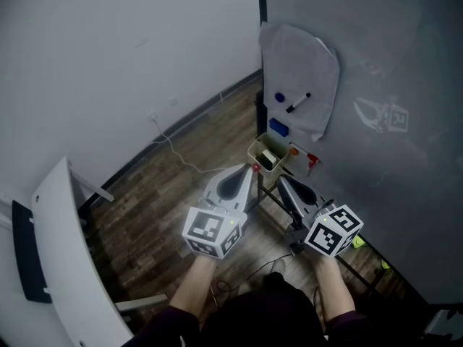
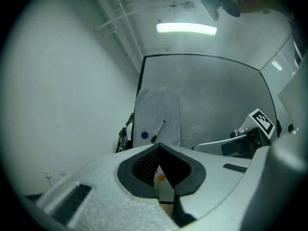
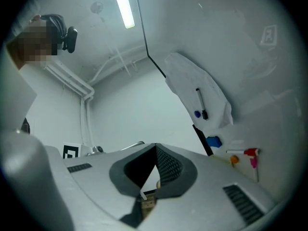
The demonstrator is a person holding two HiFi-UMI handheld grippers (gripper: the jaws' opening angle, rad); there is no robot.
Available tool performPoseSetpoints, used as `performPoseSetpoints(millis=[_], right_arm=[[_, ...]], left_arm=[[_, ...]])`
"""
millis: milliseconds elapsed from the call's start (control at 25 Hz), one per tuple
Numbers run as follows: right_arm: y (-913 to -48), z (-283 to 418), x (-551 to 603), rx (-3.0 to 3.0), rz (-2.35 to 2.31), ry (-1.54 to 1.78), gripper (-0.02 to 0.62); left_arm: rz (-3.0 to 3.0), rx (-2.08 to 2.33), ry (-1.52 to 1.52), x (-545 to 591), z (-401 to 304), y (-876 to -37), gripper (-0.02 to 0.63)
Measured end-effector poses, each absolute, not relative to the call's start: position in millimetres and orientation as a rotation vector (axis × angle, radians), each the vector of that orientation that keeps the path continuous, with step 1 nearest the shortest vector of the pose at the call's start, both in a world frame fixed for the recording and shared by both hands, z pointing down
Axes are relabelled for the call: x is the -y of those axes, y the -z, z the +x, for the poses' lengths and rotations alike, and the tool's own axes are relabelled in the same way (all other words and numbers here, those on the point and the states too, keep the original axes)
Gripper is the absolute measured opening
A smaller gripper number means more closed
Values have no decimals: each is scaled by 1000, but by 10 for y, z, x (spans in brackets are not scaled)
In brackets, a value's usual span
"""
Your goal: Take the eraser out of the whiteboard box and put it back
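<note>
head view: box [image 1: 255, 149] is fixed at the edge of the whiteboard [image 1: 376, 63], open top up, so its contents can be lifted straight out. a dark block [image 1: 266, 160] stands inside it; this is probably the eraser, though the picture is too dim to be sure. a blue block [image 1: 278, 127] sits on the board just above the box. a white sheet [image 1: 304, 56] higher up carries a marker [image 1: 298, 103] and a round blue magnet [image 1: 279, 98]. left gripper [image 1: 248, 172] and right gripper [image 1: 282, 182] both point toward the box from just short of it, side by side, neither touching it.

left gripper view: jaw tips meet and nothing is between the pads. the sheet with its marker stands ahead, above the tips, so this gripper faces the board edge where the box hangs.

right gripper view: jaw tips are likewise closed together, with nothing held. the tool aims along the board face, with the sheet and blue block to its right.

status: eraser in the box, both grippers empty. this fits either a stage ahead of removal or one after return; the pictures do not decide.
</note>
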State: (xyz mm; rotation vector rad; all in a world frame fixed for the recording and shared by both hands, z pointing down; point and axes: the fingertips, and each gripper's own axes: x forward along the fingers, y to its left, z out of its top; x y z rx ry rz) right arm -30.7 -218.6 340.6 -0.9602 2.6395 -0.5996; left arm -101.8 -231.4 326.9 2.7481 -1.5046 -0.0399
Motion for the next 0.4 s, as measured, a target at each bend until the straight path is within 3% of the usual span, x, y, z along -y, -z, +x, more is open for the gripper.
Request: performPoseSetpoints(millis=[400], right_arm=[[-3444,-314,2173,-2651,-961,606,3]], left_arm=[[2739,1483,44,2309,-990,-3320,6]])
